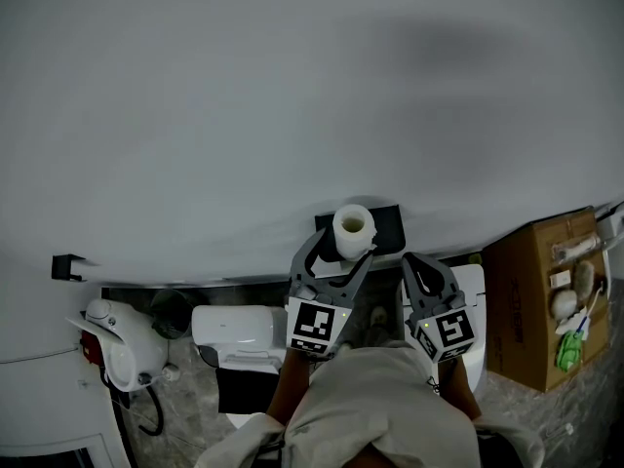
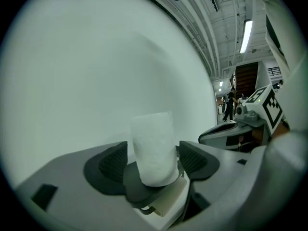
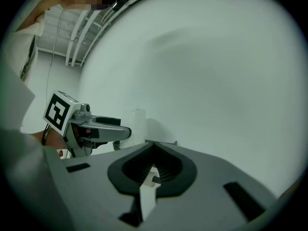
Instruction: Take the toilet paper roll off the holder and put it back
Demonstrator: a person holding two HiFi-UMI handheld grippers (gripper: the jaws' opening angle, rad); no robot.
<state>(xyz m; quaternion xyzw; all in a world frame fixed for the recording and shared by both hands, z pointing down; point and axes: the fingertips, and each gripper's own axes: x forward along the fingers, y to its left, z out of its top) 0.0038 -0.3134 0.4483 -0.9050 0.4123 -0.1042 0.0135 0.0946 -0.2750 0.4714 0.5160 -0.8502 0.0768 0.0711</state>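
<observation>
A white toilet paper roll [image 1: 353,227] stands upright on a black holder [image 1: 390,230] fixed to the pale wall. My left gripper [image 1: 338,253] is open, one jaw on each side of the roll. In the left gripper view the roll [image 2: 154,148] stands between the dark pads [image 2: 109,165], which lie close to it without pressing on it. My right gripper [image 1: 416,264] is shut and holds nothing, a little to the right of the holder. The right gripper view shows its jaws [image 3: 153,153] closed together, with the roll [image 3: 138,121] and the left gripper [image 3: 98,129] off to the left.
A brown cardboard box [image 1: 542,300] with small items on top stands at the right. Below the wall are a white toilet [image 1: 239,331], a white appliance with a hose [image 1: 119,344] and a small black wall bracket [image 1: 68,266]. The person's pale sleeves fill the bottom centre.
</observation>
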